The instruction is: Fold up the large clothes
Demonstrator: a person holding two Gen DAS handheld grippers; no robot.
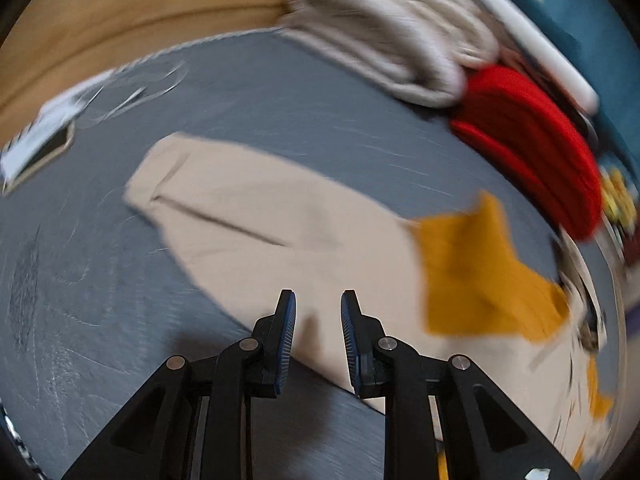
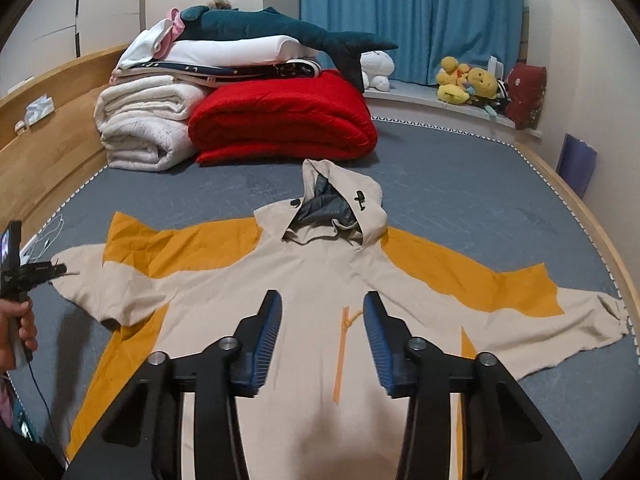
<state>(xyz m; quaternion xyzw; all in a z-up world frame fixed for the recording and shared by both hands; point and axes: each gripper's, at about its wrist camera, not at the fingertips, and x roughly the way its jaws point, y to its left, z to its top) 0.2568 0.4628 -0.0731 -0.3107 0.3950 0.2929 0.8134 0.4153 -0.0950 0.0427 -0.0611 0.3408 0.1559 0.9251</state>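
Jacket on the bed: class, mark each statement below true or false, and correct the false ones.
1. The jacket lies spread out flat with both sleeves out to the sides. True.
2. The jacket is blue and white. False: it is beige with orange panels.
3. A folded red blanket sits beyond the hood. True.
4. The right claw is clamped on the jacket's hood. False: its fingers stand apart above the jacket's chest, gripping nothing.
5. The curtain behind the bed is red. False: it is blue.
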